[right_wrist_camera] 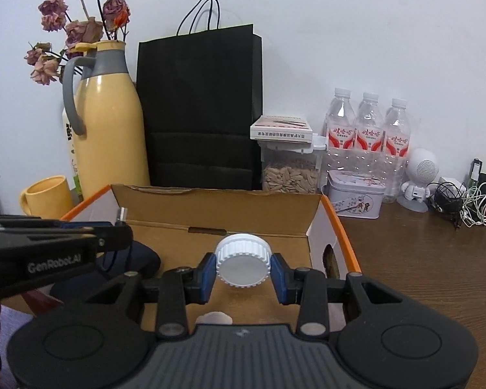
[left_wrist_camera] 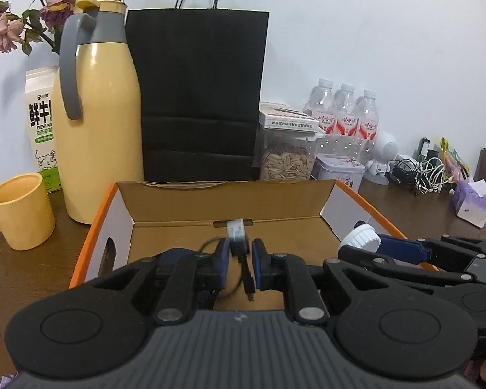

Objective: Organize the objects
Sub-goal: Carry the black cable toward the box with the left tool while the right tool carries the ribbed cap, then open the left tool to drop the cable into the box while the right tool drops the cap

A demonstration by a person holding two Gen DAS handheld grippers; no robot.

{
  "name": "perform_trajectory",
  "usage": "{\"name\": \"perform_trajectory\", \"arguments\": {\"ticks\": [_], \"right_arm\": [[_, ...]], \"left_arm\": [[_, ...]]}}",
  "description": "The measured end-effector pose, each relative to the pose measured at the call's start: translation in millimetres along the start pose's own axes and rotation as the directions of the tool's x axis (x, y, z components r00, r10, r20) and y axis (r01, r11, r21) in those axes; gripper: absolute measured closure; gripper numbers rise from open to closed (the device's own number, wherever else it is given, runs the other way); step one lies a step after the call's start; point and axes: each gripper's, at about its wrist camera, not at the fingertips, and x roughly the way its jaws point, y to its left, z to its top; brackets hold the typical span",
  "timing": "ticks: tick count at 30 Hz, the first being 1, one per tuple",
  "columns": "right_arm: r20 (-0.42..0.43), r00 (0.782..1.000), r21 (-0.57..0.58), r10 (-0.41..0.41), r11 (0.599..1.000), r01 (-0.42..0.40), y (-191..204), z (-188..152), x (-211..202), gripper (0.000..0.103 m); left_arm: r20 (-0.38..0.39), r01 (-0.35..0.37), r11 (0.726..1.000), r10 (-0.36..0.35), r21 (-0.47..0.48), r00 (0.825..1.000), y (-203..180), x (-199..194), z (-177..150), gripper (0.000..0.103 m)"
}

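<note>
An open cardboard box (left_wrist_camera: 230,204) with orange edges sits on the brown table, also in the right wrist view (right_wrist_camera: 210,207). My left gripper (left_wrist_camera: 239,253) is over the box, shut on a small charger plug (left_wrist_camera: 236,236) whose black cable (left_wrist_camera: 247,278) hangs down. My right gripper (right_wrist_camera: 243,269) is over the box to the right, shut on a white ribbed round jar (right_wrist_camera: 243,264). That jar (left_wrist_camera: 361,238) also shows in the left wrist view. The left gripper (right_wrist_camera: 90,227) shows side-on in the right wrist view.
Behind the box stand a yellow thermos jug (left_wrist_camera: 97,123), a black paper bag (left_wrist_camera: 197,97), a seed jar (left_wrist_camera: 286,159), water bottles (left_wrist_camera: 343,116) and a tin (right_wrist_camera: 356,197). A yellow mug (left_wrist_camera: 19,210) is left. Tangled cables (right_wrist_camera: 469,204) and a tissue pack (left_wrist_camera: 473,201) lie right.
</note>
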Motion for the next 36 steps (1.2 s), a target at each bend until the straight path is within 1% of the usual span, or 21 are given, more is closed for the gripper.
{"name": "perform_trajectory", "arguments": {"ticks": [1,2,3,4,5,6,7,8,10,18,23,29,32,36], "right_arm": [[-0.005,1.000,0.000,-0.010,1.000,0.010,-0.4,0.4,-0.3,0.065],[-0.009,1.000,0.002,-0.020,1.000,0.020,-1.3,1.8,-0.5,0.055],[-0.013,0.999,0.006,-0.030,1.000,0.030,-2.5,2.0,-0.8,0.049],[-0.015,0.999,0.011,-0.035,0.999,0.036,-3.7,2.5,-1.0,0.034],[-0.016,0.999,0.017,-0.040,0.999,0.040,-5.1,3.1,-1.2,0.023],[-0.015,0.999,0.023,-0.044,0.999,0.044,-6.4,3.5,-1.8,0.019],[-0.015,0.999,0.027,-0.047,0.998,0.048,-7.6,4.1,-2.3,0.013],[-0.017,0.999,0.032,-0.050,0.998,0.050,-8.4,4.5,-2.5,0.005],[-0.015,0.999,0.041,-0.047,0.998,0.048,-10.2,5.6,-3.0,0.000],[-0.003,0.999,0.048,-0.043,0.998,0.043,-10.7,7.3,-7.1,0.000],[0.015,0.999,0.045,-0.037,0.998,0.036,-11.1,9.8,-14.0,0.000],[0.068,0.997,0.027,-0.029,0.999,0.027,-11.0,13.3,-37.9,0.000],[0.101,0.994,0.022,-0.030,0.999,0.028,-11.9,9.3,-55.7,0.000],[0.112,0.993,0.027,-0.024,0.999,0.021,-15.1,0.4,-75.5,0.000]], "left_arm": [[0.005,-0.003,1.000,0.003,0.002,1.000,0.1,-0.9,0.0,0.079],[0.008,-0.003,1.000,0.003,0.003,1.000,0.2,-1.7,0.1,0.073],[0.011,-0.010,1.000,0.010,0.000,1.000,0.2,-2.5,0.4,0.055],[0.014,-0.020,1.000,0.020,-0.006,1.000,0.8,-2.8,1.2,0.033],[0.022,-0.028,1.000,0.028,-0.011,0.999,1.8,-3.8,1.5,0.024],[0.036,-0.033,0.999,0.033,-0.017,0.999,2.7,-5.4,1.7,0.008],[0.049,-0.039,0.999,0.040,-0.024,0.998,3.7,-6.7,2.2,0.000],[0.060,-0.047,0.998,0.048,-0.031,0.997,4.6,-8.0,2.8,0.000],[0.053,-0.049,0.998,0.052,-0.042,0.997,6.3,-8.0,4.9,0.000],[0.044,-0.046,0.998,0.048,-0.035,0.998,5.3,-9.0,5.3,0.000],[0.064,-0.043,0.998,0.045,-0.035,0.997,6.6,-18.4,7.3,0.000],[0.093,-0.041,0.998,0.046,-0.052,0.995,10.4,-39.2,8.5,0.000],[0.105,-0.039,0.998,0.044,-0.053,0.993,11.7,-52.4,7.1,0.000],[0.116,-0.040,0.997,0.047,-0.059,0.992,14.4,-72.1,1.6,0.000]]}}
